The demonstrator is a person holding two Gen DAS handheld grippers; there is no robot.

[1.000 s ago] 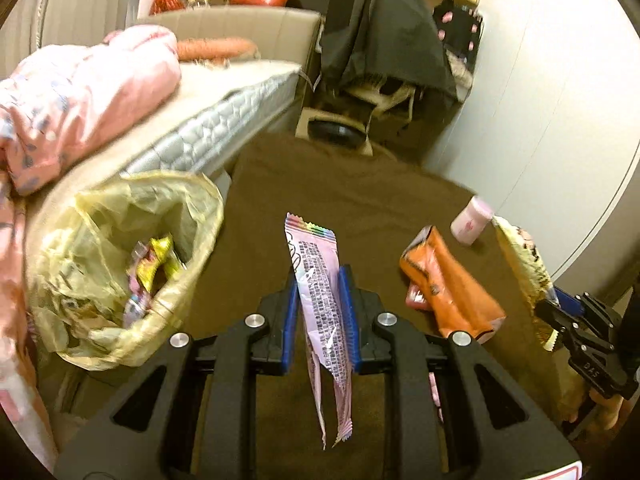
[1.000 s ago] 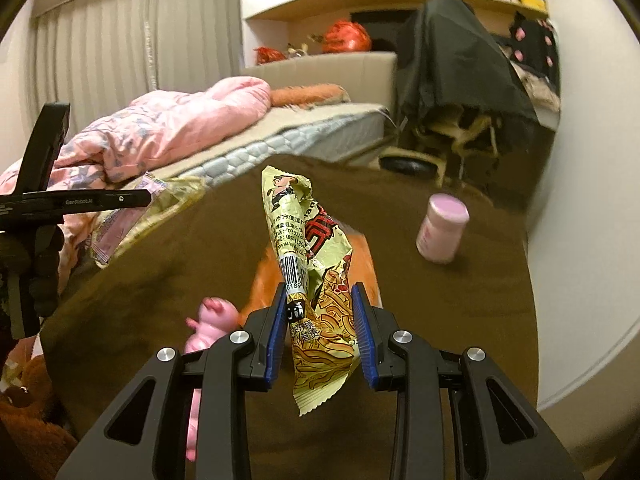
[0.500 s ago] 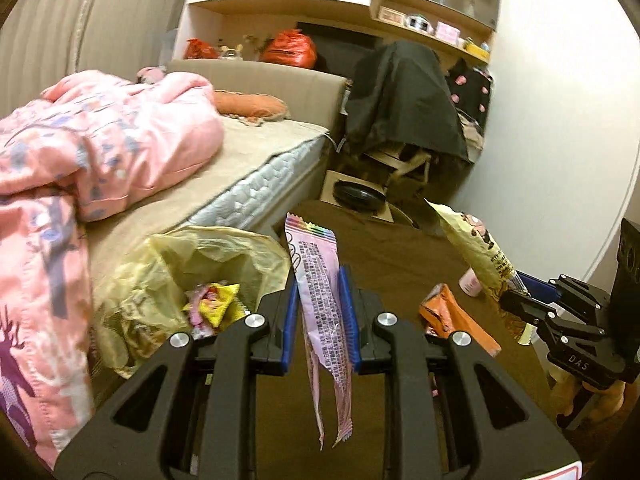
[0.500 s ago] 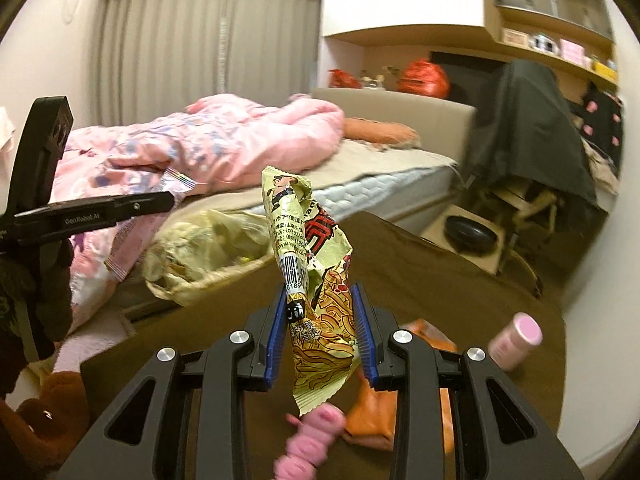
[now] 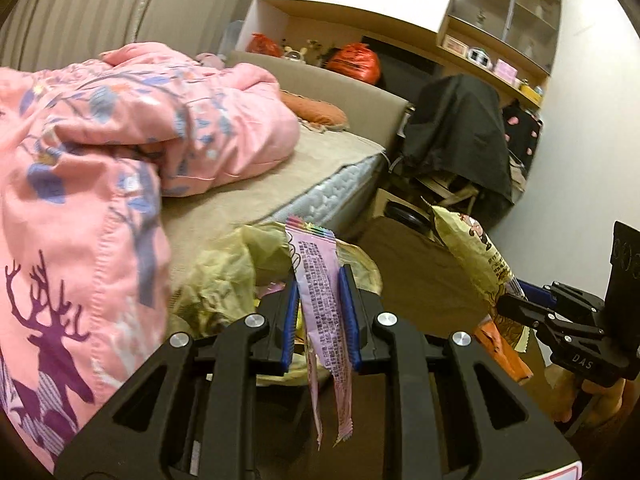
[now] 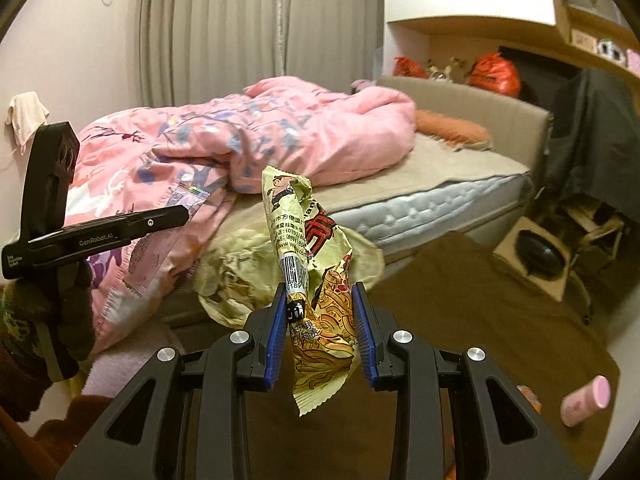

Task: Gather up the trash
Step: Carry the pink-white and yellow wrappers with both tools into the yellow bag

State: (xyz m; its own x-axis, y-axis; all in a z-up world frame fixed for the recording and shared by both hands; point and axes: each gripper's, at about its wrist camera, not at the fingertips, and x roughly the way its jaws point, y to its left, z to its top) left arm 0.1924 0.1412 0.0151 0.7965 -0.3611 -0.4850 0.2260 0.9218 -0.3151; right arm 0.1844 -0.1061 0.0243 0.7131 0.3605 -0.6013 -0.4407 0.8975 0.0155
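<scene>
My left gripper (image 5: 319,280) is shut on a long pink wrapper (image 5: 320,292) that hangs down between its blue pads. Just behind it gapes a yellow plastic trash bag (image 5: 224,276) at the foot of the bed. My right gripper (image 6: 320,292) is shut on a crumpled yellow noodle wrapper (image 6: 316,280), with the same trash bag (image 6: 236,268) a little beyond it. In the left wrist view the right gripper (image 5: 516,300) shows at the right, with the yellow wrapper (image 5: 476,256) sticking up from it. An orange wrapper (image 5: 504,356) lies on the brown table (image 5: 416,276).
A bed (image 6: 436,188) with a pink quilt (image 6: 256,140) fills the left and back. A pink bottle (image 6: 584,400) lies on the brown table (image 6: 480,320). A chair draped in dark cloth (image 5: 456,136) and a box with a black object (image 6: 536,256) stand beyond the table.
Both grippers have swung left from the table toward the bed and the trash bag, each keeping its wrapper. The bag now sits right behind the left gripper's tips.
</scene>
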